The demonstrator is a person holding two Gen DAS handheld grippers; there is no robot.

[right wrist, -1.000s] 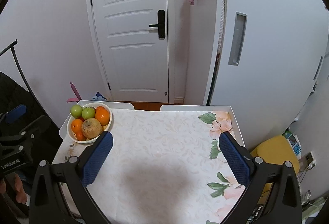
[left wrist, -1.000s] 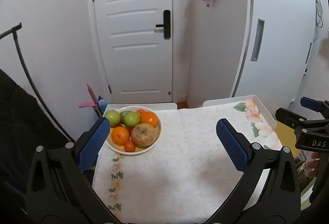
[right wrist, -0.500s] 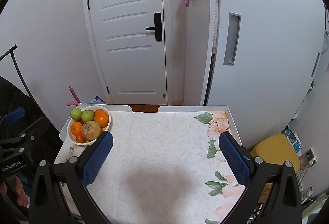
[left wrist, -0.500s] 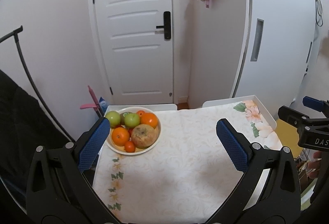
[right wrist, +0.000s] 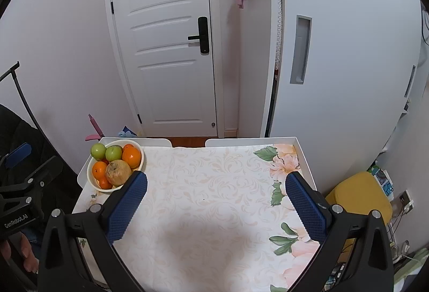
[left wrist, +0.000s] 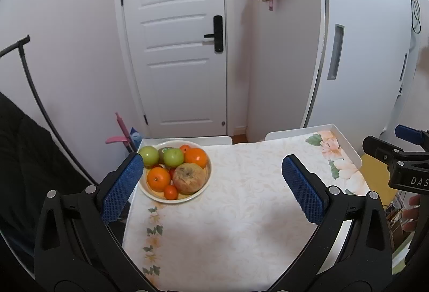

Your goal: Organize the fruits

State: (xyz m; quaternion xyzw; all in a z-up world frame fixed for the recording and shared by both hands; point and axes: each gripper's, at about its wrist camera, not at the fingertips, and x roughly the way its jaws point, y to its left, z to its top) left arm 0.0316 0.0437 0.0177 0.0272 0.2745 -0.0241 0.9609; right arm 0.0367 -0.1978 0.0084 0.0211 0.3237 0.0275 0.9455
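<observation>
A white bowl [left wrist: 199,191] of fruit sits at the table's far left corner; it also shows in the right wrist view [right wrist: 91,182]. It holds two green apples [left wrist: 173,156], oranges [left wrist: 158,178], a brownish pear-like fruit [left wrist: 189,178] and a small red fruit [left wrist: 171,192]. My left gripper [left wrist: 211,190] is open and empty above the table, its left finger beside the bowl. My right gripper [right wrist: 215,202] is open and empty above the table's middle, the bowl to its far left.
The table [right wrist: 214,184] has a floral cloth and a raised white rim. A white door [left wrist: 174,50] stands behind it. A yellow stool [right wrist: 359,198] sits at the right and a dark chair [left wrist: 21,157] at the left.
Both grippers have shifted slightly; the bowl sits a little nearer and more central in each view. Both stay open and empty.
</observation>
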